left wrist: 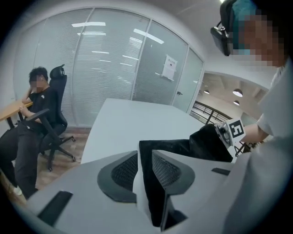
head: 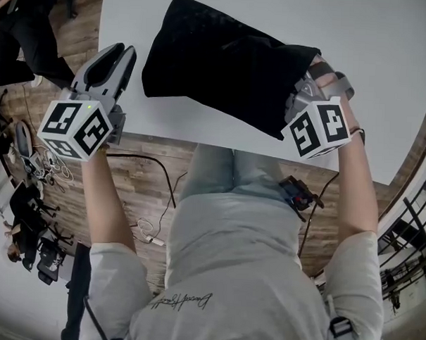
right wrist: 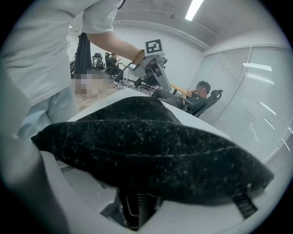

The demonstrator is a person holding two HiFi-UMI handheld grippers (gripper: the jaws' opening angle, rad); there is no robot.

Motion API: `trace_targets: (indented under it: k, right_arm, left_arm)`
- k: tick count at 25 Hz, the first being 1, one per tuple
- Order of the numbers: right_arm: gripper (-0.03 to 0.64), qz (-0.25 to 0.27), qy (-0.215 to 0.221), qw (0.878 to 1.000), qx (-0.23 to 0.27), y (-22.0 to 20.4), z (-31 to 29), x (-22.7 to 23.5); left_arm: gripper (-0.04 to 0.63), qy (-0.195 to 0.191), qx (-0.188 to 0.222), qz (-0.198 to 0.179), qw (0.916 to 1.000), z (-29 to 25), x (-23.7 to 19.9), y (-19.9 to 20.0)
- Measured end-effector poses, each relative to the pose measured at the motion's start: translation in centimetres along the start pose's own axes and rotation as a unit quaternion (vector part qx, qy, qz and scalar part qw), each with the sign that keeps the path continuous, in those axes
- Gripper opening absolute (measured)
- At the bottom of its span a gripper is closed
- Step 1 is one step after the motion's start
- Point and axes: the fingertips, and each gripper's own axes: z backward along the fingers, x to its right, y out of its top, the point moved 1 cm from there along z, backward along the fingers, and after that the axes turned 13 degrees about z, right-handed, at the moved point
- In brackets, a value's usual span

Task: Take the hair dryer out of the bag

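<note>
One white bench (head: 386, 82) takes up most of the upper head view, the biggest thing on my screen. Wood floor (head: 148, 191) shows below its near edge.

Next in size is the black bag (head: 217, 67). It lies on the bench, running from upper left to lower right, and its near-right end is bunched. The hair dryer shows in no view (whether it sits inside the bag I cannot tell).

The right gripper (head: 309, 89) is at that bunched end, with its tips buried under the fabric. In the right gripper view the bag spans the whole gap. The fingers (right wrist: 75, 189) stand wide and are closed against the bag's bulk, so I read a grip on the bag.

The left gripper (head: 121, 56) hangs off the bag's left end, apart from it, over the bench's near-left corner. Its fingers (left wrist: 167, 171) are parted to a moderate gap with nothing between them. The bag's dark edge shows through the gap, farther off on the bench.

Smaller items:
- A person (left wrist: 34, 114) sits in a black office chair (left wrist: 57, 123) past the bench's far-left side.
- A thin black cable (head: 171, 184) lies on the floor.
</note>
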Motion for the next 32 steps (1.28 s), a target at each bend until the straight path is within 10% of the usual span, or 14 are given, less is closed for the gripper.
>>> trace_targets:
  k: [7, 11, 20, 25, 32]
  right_arm:
    - [0.219, 0.007, 0.000, 1.000, 0.004, 0.5, 0.0, 0.5]
    - [0.219, 0.010, -0.002, 1.000, 0.004, 0.3, 0.1, 0.4]
    - [0.219, 0.018, -0.007, 1.000, -0.002, 0.7, 0.6, 0.8]
    - [0.219, 0.014, -0.006, 1.000, -0.001, 0.4, 0.3, 0.6]
    - [0.219, 0.021, -0.003, 1.000, -0.006, 0.8, 0.3, 0.9]
  left_arm:
    - [0.169, -0.034, -0.129, 0.016, 0.9909, -9.0, -0.8, -0.7]
    - [0.095, -0.090, -0.174, 0.055, 0.9791, -10.2, 0.9, -2.0]
    - [0.013, -0.019, -0.160, -0.029, 0.9865, -9.1, -0.6, -1.1]
    - [0.160, -0.059, -0.171, 0.034, 0.9829, -10.3, -1.1, -1.0]
    - [0.149, 0.013, -0.227, -0.094, 0.9693, -11.2, -0.8, -2.0]
